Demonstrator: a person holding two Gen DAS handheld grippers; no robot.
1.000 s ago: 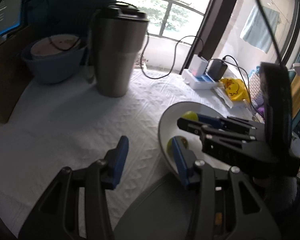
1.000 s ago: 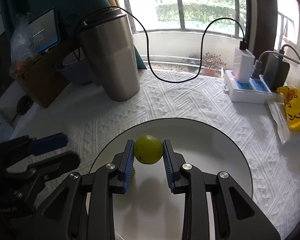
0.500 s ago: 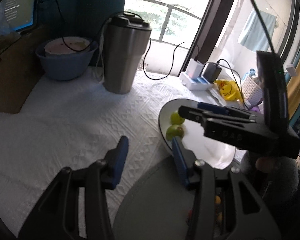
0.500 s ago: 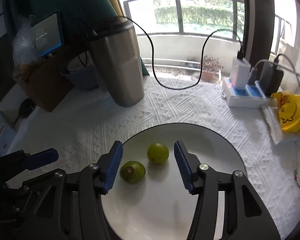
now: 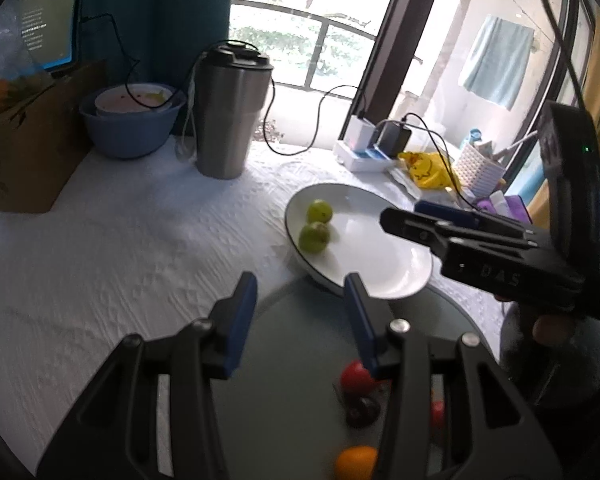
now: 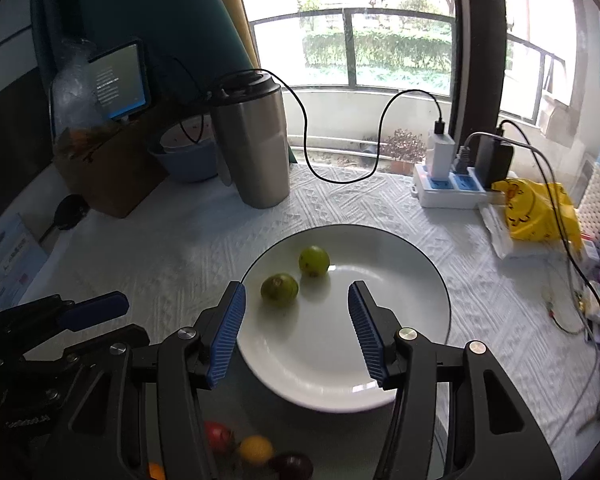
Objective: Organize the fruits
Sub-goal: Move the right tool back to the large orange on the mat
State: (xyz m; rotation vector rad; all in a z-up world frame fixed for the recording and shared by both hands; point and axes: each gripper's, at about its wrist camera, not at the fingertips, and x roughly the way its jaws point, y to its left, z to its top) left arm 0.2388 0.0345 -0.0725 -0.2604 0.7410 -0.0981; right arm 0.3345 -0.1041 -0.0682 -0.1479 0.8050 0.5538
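Right wrist view: second green fruit is now released onto the white plate beside the first, right gripper jaws opened and withdrawn, left gripper jaws open, empty; remaining fruits are left on the grey tray, steel tumbler well clear.

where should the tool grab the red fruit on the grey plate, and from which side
Grip the red fruit across its round middle, coming down from above with the left tool, which is open and already right over it. A dark fruit sits close in front, so set the fingers left and right of the red one, not front to back. The grey plate is flat, so nothing blocks a top approach.
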